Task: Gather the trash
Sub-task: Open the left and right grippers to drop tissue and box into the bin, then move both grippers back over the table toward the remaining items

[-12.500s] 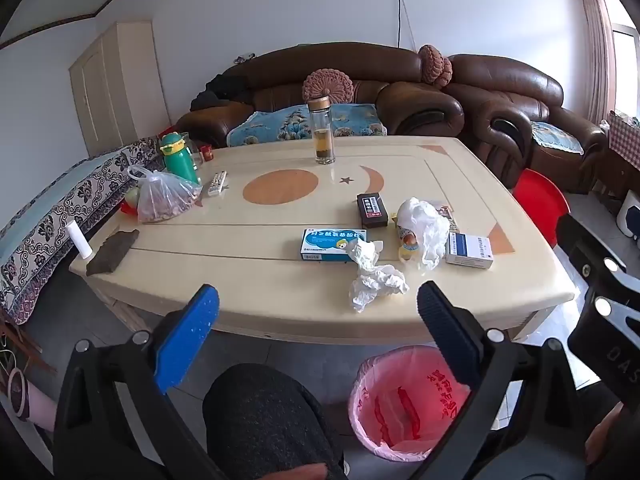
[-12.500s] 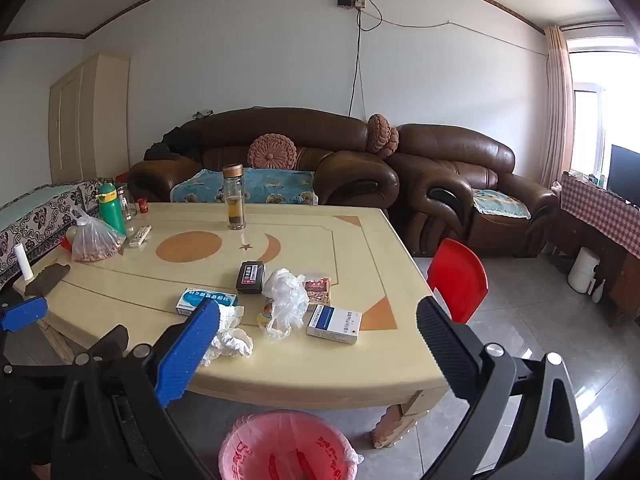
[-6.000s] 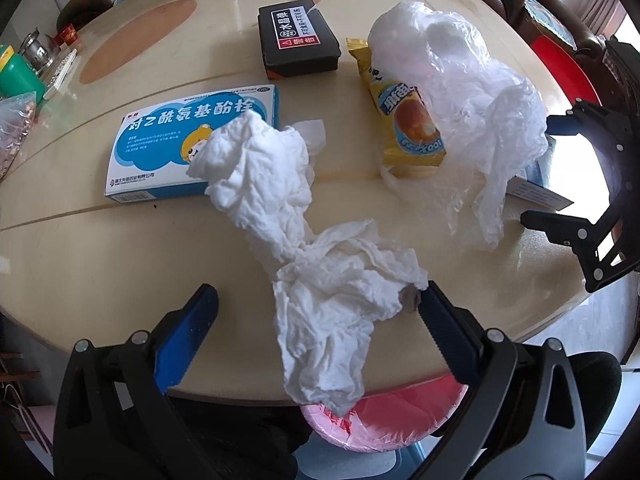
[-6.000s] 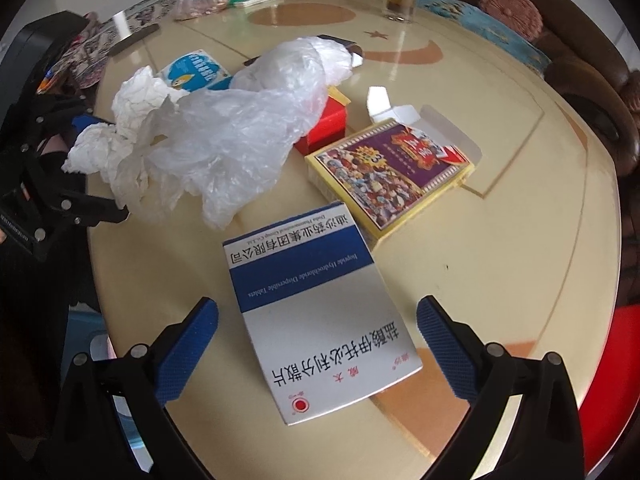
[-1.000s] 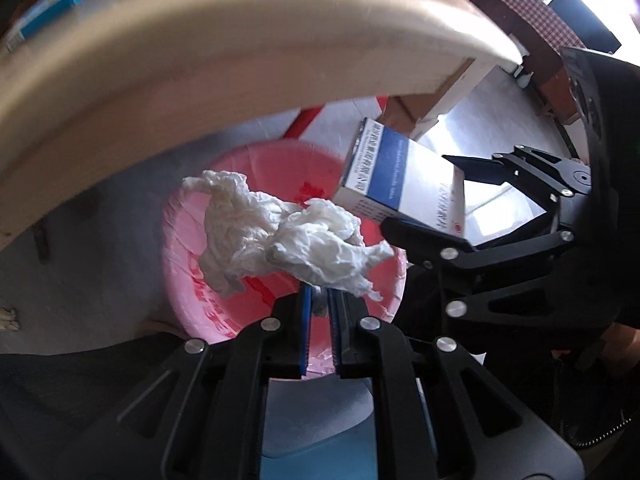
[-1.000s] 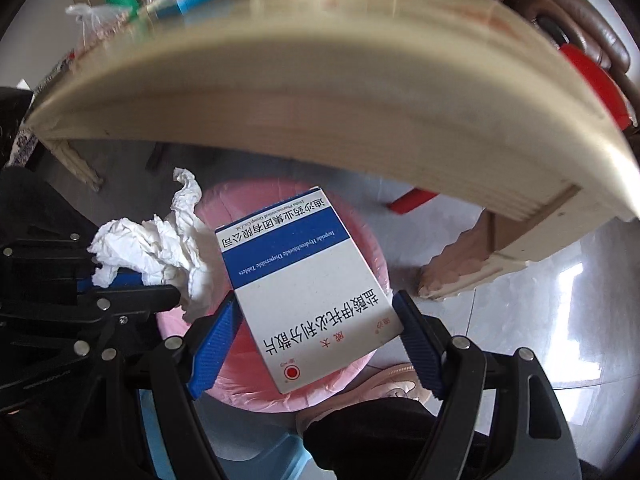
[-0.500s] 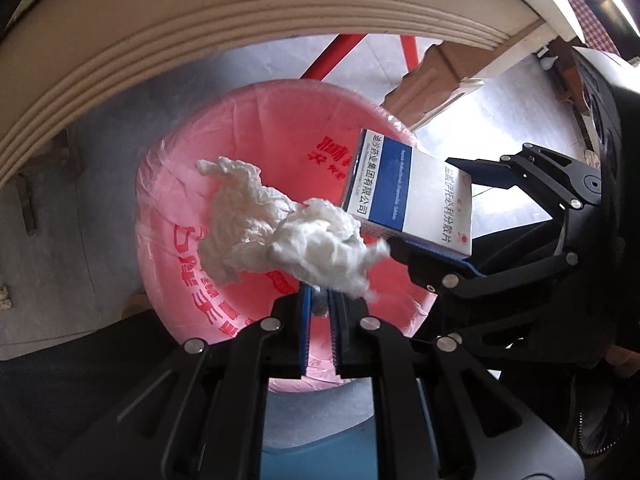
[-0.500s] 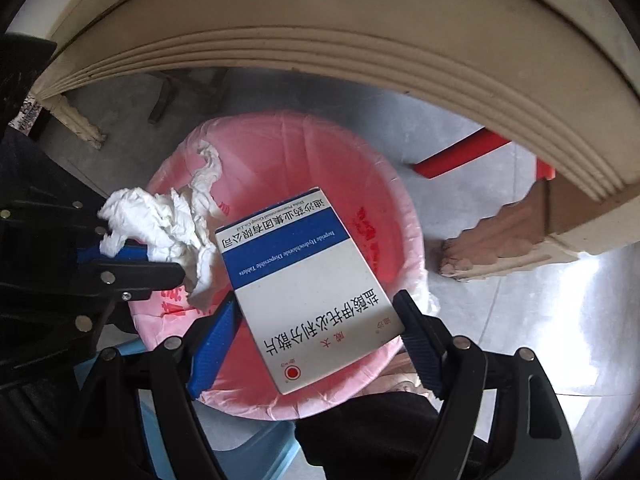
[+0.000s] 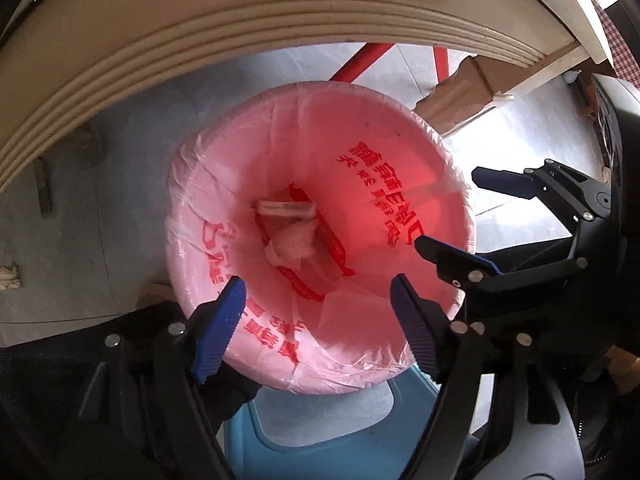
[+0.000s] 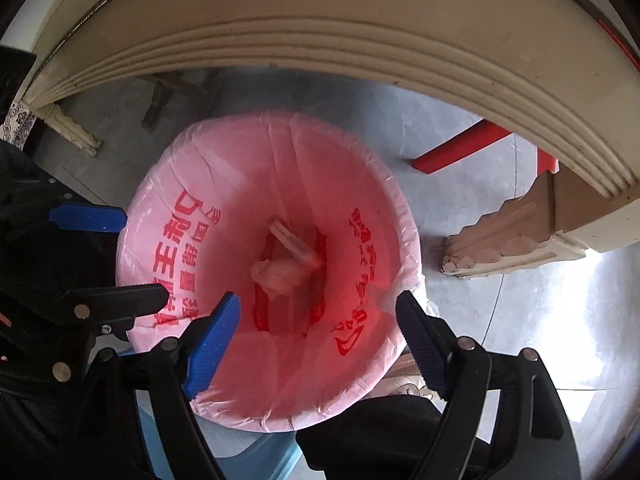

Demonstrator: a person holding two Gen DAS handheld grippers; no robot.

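A bin lined with a pink bag [image 9: 420, 148] stands on the floor below the table edge; it also shows in the right wrist view [image 10: 224, 152]. At its bottom lie the crumpled white tissue [image 9: 294, 242] and the medicine box [image 9: 286, 209], also seen in the right wrist view as tissue [image 10: 278, 272] and box [image 10: 292, 242]. My left gripper [image 9: 320, 320] is open and empty above the bin's near rim. My right gripper [image 10: 318, 330] is open and empty above the bin too; it shows at the right of the left wrist view [image 9: 472, 216].
The cream table's moulded edge [image 9: 240, 36] arches over the bin. A carved table leg [image 10: 516, 248] and a red stool's legs [image 10: 460, 152] stand on the grey tiled floor to the right. A blue stool [image 9: 320, 432] is under me.
Both grippers have opened. The tissue and the medicine box have dropped from them to the bottom of the bin.
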